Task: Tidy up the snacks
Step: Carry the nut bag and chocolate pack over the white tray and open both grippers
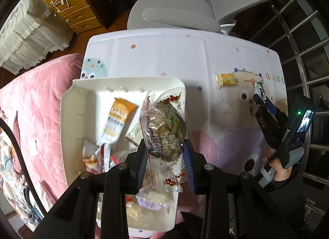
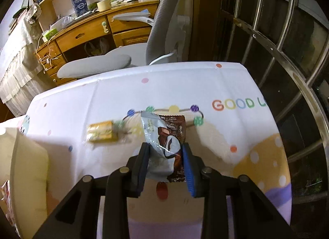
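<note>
Partway through: left claw (image 1: 165, 156) pinching clear-wrapped snack (image 1: 164, 130) over white bin (image 1: 67, 115) holding several packets, right claw (image 2: 165, 163) clamping brown-silver packet (image 2: 166, 136), seemingly lifted; yellow packet (image 2: 100, 132) left on counter (image 2: 185, 86).

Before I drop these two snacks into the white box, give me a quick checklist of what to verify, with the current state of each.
1. Left claw grips the clear-wrapped snack: ok, pads press both sides.
2. Right claw grips the brown and silver packet: ok, packet pinched and crumpled between the pads.
3. Clear-wrapped snack is over the white box: ok, it hangs above the box's interior.
4. Room in the box: ok, bare floor shows left of the orange packet.
5. Right claw over the box: not ok, it is off to the side above the tablecloth.
6. Table cleared: not ok, the yellow snack lies there.
</note>
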Tool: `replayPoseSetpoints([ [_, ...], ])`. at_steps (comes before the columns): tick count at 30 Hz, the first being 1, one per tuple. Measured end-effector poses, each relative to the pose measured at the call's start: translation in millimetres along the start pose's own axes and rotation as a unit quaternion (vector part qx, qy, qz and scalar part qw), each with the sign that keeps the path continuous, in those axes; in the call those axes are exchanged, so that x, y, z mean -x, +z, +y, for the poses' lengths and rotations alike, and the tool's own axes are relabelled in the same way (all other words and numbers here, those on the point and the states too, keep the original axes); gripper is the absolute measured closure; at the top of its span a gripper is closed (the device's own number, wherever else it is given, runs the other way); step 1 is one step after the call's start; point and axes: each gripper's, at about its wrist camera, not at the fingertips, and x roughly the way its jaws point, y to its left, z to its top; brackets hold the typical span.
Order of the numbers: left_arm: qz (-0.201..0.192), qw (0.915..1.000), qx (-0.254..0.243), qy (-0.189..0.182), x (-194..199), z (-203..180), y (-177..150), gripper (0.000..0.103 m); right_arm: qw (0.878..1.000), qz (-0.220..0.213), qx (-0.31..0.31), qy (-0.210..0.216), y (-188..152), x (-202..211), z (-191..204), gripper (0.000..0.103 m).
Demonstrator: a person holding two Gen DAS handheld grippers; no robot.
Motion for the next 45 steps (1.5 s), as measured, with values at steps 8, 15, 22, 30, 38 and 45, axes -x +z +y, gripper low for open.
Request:
replayPoseSetpoints([
  [8,0.000,0.9998,-0.013,-0.013,11.1,17.7,-39.7,0.071,1.000,0.013,-0.004,0.008,-30.8,37.0,14.7,0.072],
  [15,-0.001,0.9992,-0.028,-0.029,18.0,42.9,-71.8,0.071,0.999,0.021,-0.013,0.020,-63.7,80.0,36.2,0.072],
  [22,-0.011,0.9978,-0.044,-0.049,24.9,79.8,-104.8,0.071,0.999,0.022,-0.017,0.021,-94.1,128.4,65.9,0.072],
  [30,-0.031,0.9939,-0.074,-0.076,30.5,119.5,-140.2,0.071,0.998,-0.002,-0.045,0.043,-122.9,190.4,106.7,0.072],
  [38,-0.074,0.9838,-0.113,-0.118,38.0,148.0,-166.7,0.071,0.990,-0.031,-0.075,0.113,-150.2,234.7,155.6,0.072],
  [45,-0.115,0.9705,-0.143,-0.157,43.8,161.5,-183.4,0.073,0.985,-0.046,-0.054,0.155,-166.6,250.9,205.5,0.072],
])
